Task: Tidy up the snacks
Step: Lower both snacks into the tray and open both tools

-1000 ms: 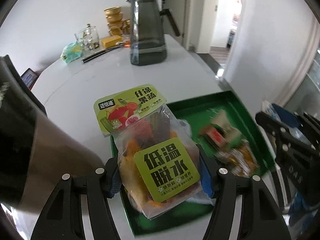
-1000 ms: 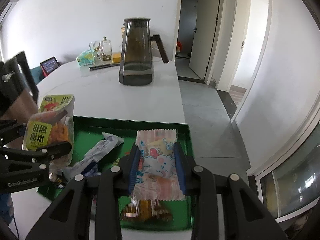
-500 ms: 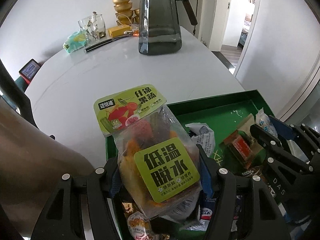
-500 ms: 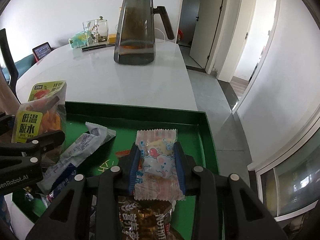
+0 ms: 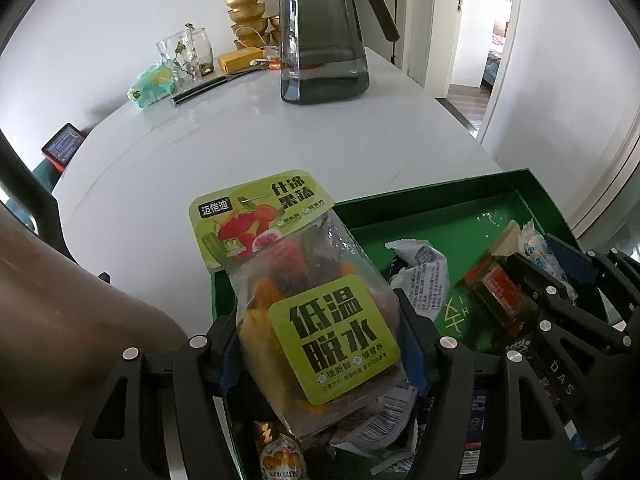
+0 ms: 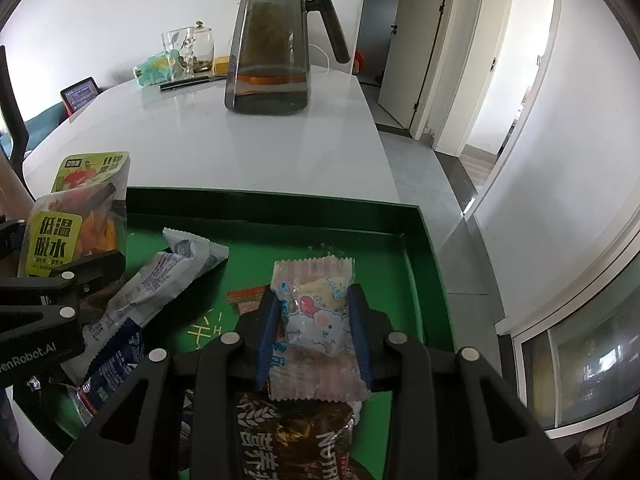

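Observation:
My left gripper [image 5: 320, 340] is shut on a clear bag of dried fruit and vegetables [image 5: 312, 300] with lime-green labels, held over the left end of a green tray [image 5: 440, 216]. My right gripper [image 6: 314, 328] is shut on a small pink-edged wrapped snack [image 6: 316, 312] with a cartoon print, low over the tray's [image 6: 280, 216] right half. Each gripper shows in the other's view: the right one [image 5: 560, 300] and the left one [image 6: 60, 280] with its bag [image 6: 72, 232]. Several loose snacks lie in the tray, among them a white-blue wrapper [image 6: 160, 280] and a brown pack [image 6: 292, 440].
A dark glass pitcher [image 6: 272, 48] stands mid-table behind the tray. Glass jars [image 5: 188, 52], gold bowls [image 5: 244, 12], a yellow box and a knife sit at the far edge. A chair back [image 6: 12, 120] is on the left. The table's right edge drops to the floor and doorways.
Both grippers have come down toward the tray with their packs still gripped. More of the snacks lying in the tray have come into view. Little has moved in the last half second.

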